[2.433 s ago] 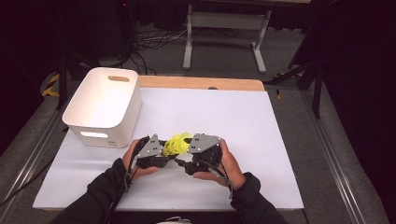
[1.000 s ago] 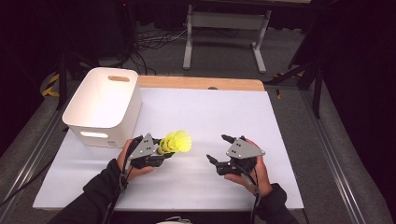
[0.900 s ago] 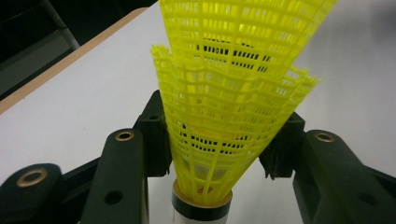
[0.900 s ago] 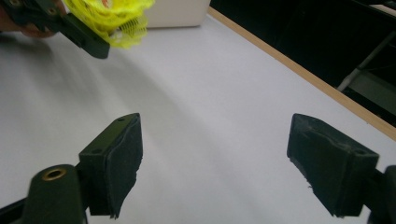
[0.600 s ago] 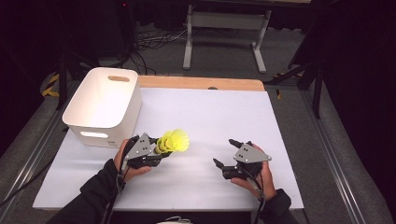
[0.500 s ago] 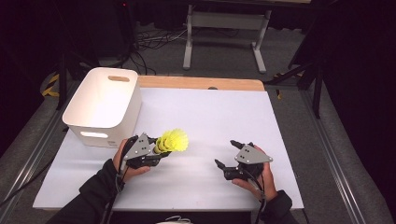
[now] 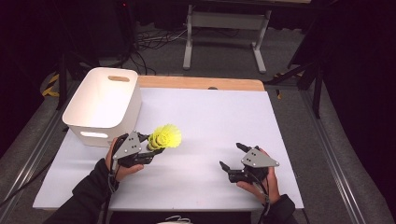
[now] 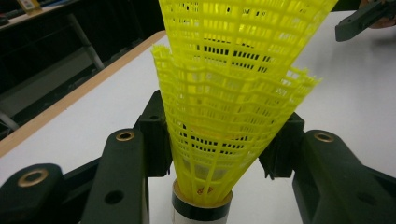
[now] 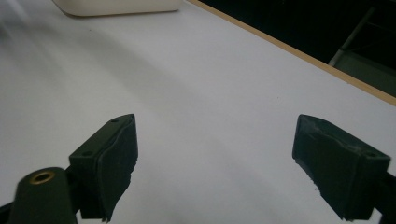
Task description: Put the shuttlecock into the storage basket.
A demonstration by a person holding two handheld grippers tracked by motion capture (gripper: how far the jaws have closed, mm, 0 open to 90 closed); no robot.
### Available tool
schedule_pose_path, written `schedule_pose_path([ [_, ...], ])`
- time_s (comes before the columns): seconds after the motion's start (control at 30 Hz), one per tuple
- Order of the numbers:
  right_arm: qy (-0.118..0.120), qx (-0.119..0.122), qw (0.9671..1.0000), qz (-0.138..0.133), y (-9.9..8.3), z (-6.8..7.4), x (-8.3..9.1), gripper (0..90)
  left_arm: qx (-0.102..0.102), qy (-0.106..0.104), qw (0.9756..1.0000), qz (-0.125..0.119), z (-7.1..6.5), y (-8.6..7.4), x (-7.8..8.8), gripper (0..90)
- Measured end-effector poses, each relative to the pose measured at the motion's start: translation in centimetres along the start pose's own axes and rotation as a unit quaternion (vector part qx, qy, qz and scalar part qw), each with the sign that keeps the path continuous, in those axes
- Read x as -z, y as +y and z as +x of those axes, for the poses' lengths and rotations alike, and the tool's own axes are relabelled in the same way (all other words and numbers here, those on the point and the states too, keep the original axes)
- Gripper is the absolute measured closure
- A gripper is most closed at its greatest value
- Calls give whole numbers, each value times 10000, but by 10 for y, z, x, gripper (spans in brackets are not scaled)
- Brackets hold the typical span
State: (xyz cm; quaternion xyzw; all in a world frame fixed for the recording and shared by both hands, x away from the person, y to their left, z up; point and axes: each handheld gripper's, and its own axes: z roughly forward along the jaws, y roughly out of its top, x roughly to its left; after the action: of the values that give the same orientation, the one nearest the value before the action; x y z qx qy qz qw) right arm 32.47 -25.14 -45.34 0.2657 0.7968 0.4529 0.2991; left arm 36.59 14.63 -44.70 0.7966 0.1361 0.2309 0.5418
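Yellow plastic shuttlecocks [image 7: 167,136], nested one inside the other, stick out of my left gripper [image 7: 156,144], which is shut on their lower skirt just right of the white bin. In the left gripper view both black jaws press the mesh of the shuttlecocks [image 8: 224,107] from either side of my left gripper [image 8: 219,140], with a white cork base below. My right gripper [image 7: 230,155] hovers over the white sheet at the near right; its jaws have just been opening. Nothing lies between the jaws of my right gripper [image 9: 215,154].
A white plastic bin [image 7: 105,100] stands at the table's left, its wall also at the top of the right gripper view [image 9: 116,7]. A white sheet [image 7: 210,116] covers the table, with a wooden edge [image 7: 201,83] at the back. Dark floor, cables and a stand lie beyond.
The two grippers, earlier together at the shuttlecocks, have parted. The left one has drifted slightly left and up with them; the right one has moved right and toward the near edge, jaws wider.
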Motion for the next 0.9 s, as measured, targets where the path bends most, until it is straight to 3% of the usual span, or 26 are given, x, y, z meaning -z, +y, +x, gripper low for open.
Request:
schedule_pose_path([
  [0.4, 28, 66, 10000, 68, -1, 2, -4, 151, 60, 209, 9997, -110, 8, 1, 14, 537],
  [0.9, 49, 92, 9999, 111, -2, 3, -7, 151, 133, 228, 9995, -174, 10, 3, 18, 537],
])
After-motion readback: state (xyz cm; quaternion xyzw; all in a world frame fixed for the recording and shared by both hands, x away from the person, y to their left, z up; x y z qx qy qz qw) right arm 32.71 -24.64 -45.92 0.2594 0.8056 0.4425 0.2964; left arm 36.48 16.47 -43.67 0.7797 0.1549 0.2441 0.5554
